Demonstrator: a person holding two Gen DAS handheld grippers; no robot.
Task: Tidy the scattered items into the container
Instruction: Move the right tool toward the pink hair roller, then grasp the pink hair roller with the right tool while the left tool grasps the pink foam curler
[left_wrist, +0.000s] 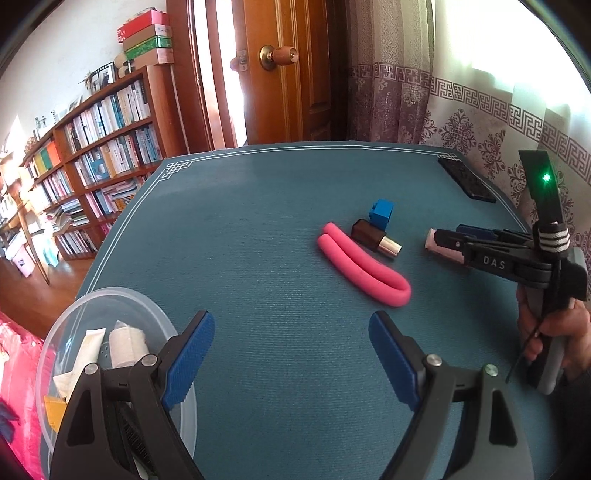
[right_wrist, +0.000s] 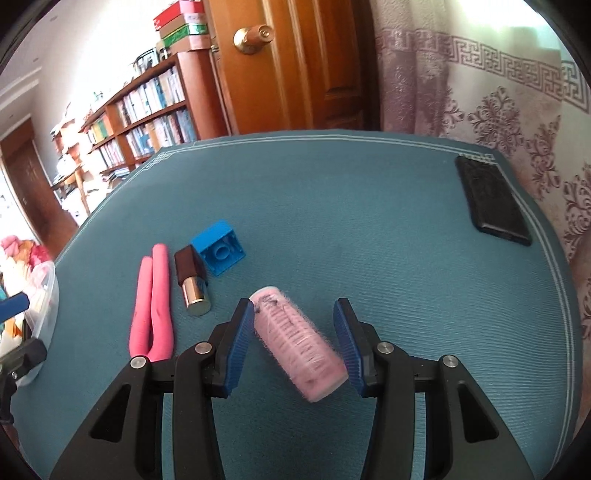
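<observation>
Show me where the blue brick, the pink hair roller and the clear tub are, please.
blue brick (right_wrist: 218, 248): right wrist view, on its open underside.
pink hair roller (right_wrist: 299, 339): right wrist view, middle of its body.
clear tub (left_wrist: 110, 295): left wrist view, on its far rim.
</observation>
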